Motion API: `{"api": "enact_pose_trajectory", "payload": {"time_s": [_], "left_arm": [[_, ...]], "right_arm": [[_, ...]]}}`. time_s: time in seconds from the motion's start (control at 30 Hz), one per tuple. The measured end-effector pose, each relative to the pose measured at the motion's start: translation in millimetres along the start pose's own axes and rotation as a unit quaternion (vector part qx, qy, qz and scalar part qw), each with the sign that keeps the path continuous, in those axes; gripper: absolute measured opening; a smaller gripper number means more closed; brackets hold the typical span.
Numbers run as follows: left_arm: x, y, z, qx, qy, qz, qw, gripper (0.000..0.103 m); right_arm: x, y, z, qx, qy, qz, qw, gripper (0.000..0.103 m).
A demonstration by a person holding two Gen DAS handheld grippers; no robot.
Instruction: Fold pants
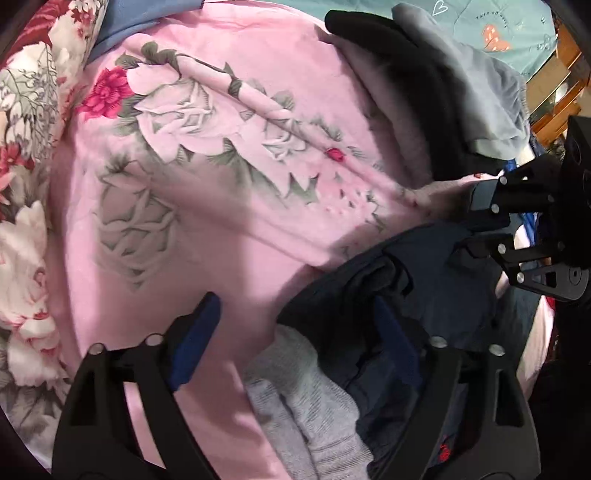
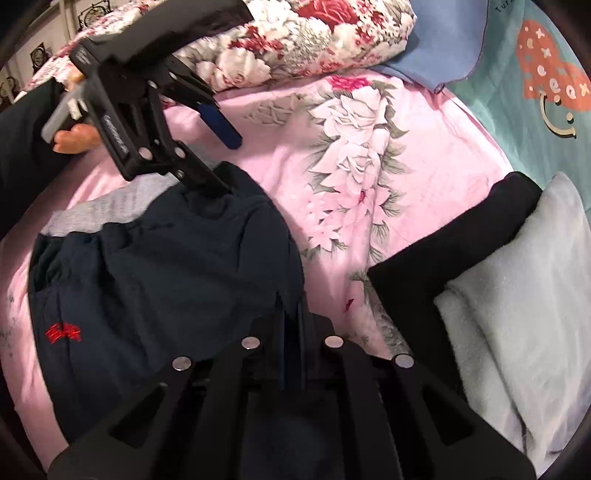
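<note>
Bare pink sheet (image 2: 295,155) lies open between navy pants (image 2: 166,280) and stacked black fabric (image 2: 443,251).

Teal blanket (image 1: 480,22) reads "Turn" (rest blurred); pants (image 2: 155,280) bear illegible red embroidery.

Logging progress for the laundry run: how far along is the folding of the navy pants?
Done: the navy pants lie bunched on the pink bedspread, grey lining showing. In hand: the right gripper is shut on their edge; the left gripper is open, one of its fingers on the fabric. Left: smoothing and the final folds.
</note>
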State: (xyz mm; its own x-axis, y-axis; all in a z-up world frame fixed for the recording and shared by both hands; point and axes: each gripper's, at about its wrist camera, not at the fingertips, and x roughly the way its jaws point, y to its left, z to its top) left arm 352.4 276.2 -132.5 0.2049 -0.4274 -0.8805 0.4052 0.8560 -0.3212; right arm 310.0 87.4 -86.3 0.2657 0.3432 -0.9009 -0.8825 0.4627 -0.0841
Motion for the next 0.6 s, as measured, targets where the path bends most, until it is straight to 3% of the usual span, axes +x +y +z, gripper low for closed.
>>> {"api": "enact_pose_trajectory", "payload": {"time_s": [0.1, 0.17, 0.2, 0.23, 0.27, 0.33, 0.4, 0.43, 0.6], "left_arm": [[5, -18, -6, 0.03, 0.009, -0.012, 0.9994, 0.088], [10, -38, -14, 0.065, 0.014, 0.008, 0.9978, 0.084], [11, -46, -17, 0.078, 0.01, 0.018, 0.9967, 0.073], [10, -50, -20, 0.083, 0.004, 0.022, 0.9963, 0.037], [9, -50, -21, 0.076, 0.006, 0.008, 0.9971, 0.026], [-2, -51, -24, 0.063, -0.018, 0.017, 0.9977, 0.019], [-15, -52, -28, 0.063, -0.043, 0.034, 0.9965, 0.018], [-19, -51, -29, 0.06, -0.048, 0.037, 0.9964, 0.018], [-27, -49, -35, 0.053, -0.06, 0.044, 0.9958, 0.017]], "right_arm": [[-8, 6, -1, -0.006, -0.008, 0.007, 1.0, 0.006], [-10, 11, -5, -0.012, -0.003, 0.009, 1.0, 0.006], [-8, 12, -6, -0.013, 0.002, 0.008, 1.0, 0.006], [-5, 13, -7, -0.015, 0.008, 0.007, 1.0, 0.006], [-5, 14, -8, -0.017, 0.013, 0.004, 1.0, 0.006], [-6, 12, -8, -0.023, 0.014, -0.008, 1.0, 0.011], [-9, 8, -5, -0.027, 0.002, -0.022, 0.999, 0.038], [-8, 3, -3, -0.026, -0.002, -0.03, 0.999, 0.042], [31, -15, 3, -0.006, 0.051, -0.031, 0.998, 0.042]]}}
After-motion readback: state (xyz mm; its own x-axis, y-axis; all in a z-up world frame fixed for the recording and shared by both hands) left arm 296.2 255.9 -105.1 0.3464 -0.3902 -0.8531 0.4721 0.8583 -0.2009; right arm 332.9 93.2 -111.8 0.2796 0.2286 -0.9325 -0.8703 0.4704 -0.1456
